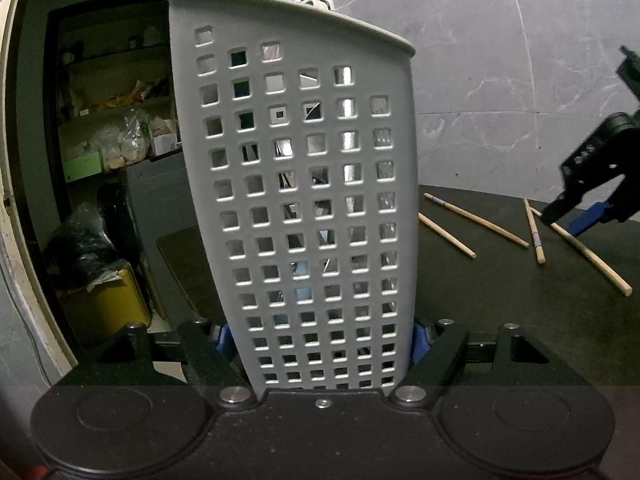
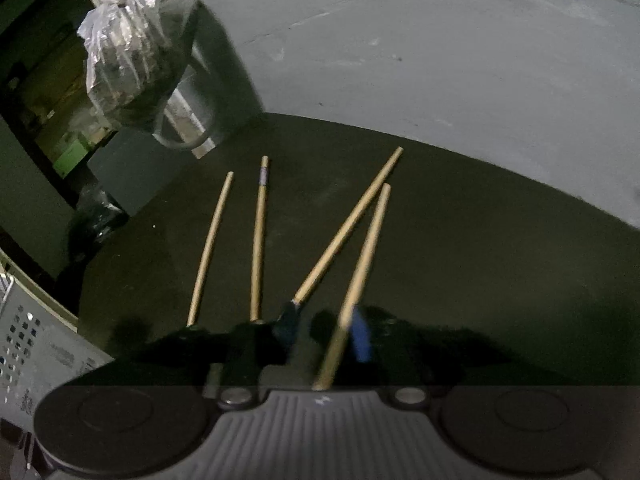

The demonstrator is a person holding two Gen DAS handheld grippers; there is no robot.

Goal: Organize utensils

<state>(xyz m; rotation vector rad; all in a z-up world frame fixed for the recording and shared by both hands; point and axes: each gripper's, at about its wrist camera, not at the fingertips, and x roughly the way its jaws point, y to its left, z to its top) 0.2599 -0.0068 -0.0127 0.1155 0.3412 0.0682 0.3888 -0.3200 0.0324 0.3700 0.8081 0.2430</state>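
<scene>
Left gripper (image 1: 320, 340) clamps the pale grey perforated plastic utensil holder (image 1: 296, 184) upright at its base; some utensils show inside. 4 bamboo chopsticks (image 2: 258, 240) lie loose on the dark table (image 2: 480, 240). Right gripper (image 2: 324, 332) hangs parted around 1, not pinching. Most sorting remains.

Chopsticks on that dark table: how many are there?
4, side by side: a plain one leftmost, a banded one, a long slanted one, and the rightmost running between the right hand-held gripper's fingers.
</scene>
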